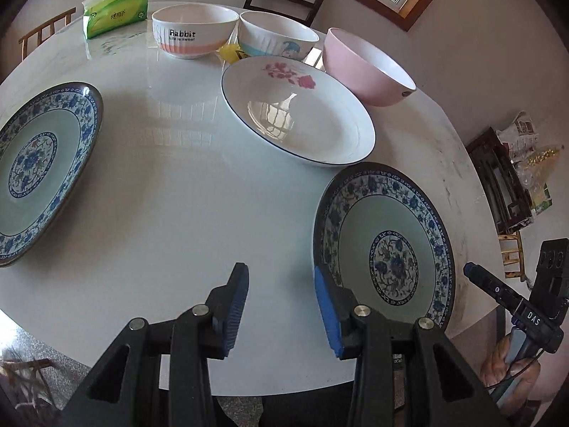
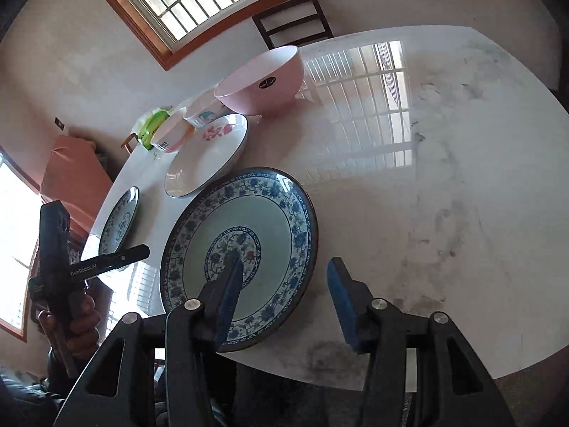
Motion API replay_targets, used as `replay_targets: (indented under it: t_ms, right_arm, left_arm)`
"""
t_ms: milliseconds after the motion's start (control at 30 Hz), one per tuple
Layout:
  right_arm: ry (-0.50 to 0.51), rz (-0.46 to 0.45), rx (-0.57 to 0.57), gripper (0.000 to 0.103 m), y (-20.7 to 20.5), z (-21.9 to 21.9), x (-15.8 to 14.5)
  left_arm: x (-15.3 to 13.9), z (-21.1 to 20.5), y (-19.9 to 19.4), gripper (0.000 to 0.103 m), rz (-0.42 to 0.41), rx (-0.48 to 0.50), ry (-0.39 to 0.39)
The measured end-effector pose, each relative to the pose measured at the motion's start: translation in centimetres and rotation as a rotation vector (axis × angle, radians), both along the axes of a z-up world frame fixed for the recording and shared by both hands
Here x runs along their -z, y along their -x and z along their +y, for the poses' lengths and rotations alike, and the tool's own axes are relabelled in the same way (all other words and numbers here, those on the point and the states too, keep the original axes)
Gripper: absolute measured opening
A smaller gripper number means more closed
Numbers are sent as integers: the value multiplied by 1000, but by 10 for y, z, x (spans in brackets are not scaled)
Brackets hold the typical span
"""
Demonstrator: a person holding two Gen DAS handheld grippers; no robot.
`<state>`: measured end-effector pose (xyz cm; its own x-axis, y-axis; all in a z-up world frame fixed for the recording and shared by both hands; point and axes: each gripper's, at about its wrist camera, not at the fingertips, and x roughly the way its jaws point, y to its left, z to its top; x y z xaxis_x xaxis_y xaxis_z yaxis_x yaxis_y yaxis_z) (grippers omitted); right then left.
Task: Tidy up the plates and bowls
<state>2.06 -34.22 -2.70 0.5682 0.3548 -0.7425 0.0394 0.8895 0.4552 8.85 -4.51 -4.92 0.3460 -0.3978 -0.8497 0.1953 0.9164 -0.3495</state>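
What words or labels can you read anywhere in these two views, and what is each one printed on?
"Rabbit", with "Life is sweet" beneath: on the white and orange bowl.
"DAS": on the right gripper's handle, seen from the left wrist.
"GenRobot.AI": on the left gripper's handle, seen from the right wrist.
Tissue pack: print too small to read.
Pink bowl: dark sticker, not legible.
Yellow packet: print not legible.

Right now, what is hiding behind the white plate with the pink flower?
Behind the white plate with the pink flower a small yellow packet peeks out, between the two white bowls. The plate rim covers its lower part, so what it is cannot be told.
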Motion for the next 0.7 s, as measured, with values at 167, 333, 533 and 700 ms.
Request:
replay_targets:
  t_ms: [167,333,533,700]
  right_arm:
    - [-35,1,-35,48,-10,-4,17]
    - [-80,14,-66,48,-21,-5,31]
    - [-126,27,-104,47,-30,-2,42]
    - [-178,29,-125,46,-36,-3,46]
  left_arm:
    - [5,-10,0,39,14,10,-17]
    - [11,-19,-1,39,40,25,-10]
    - [10,-29,1,39,26,36,-37]
    - [11,-45,5,27,36,101,-64]
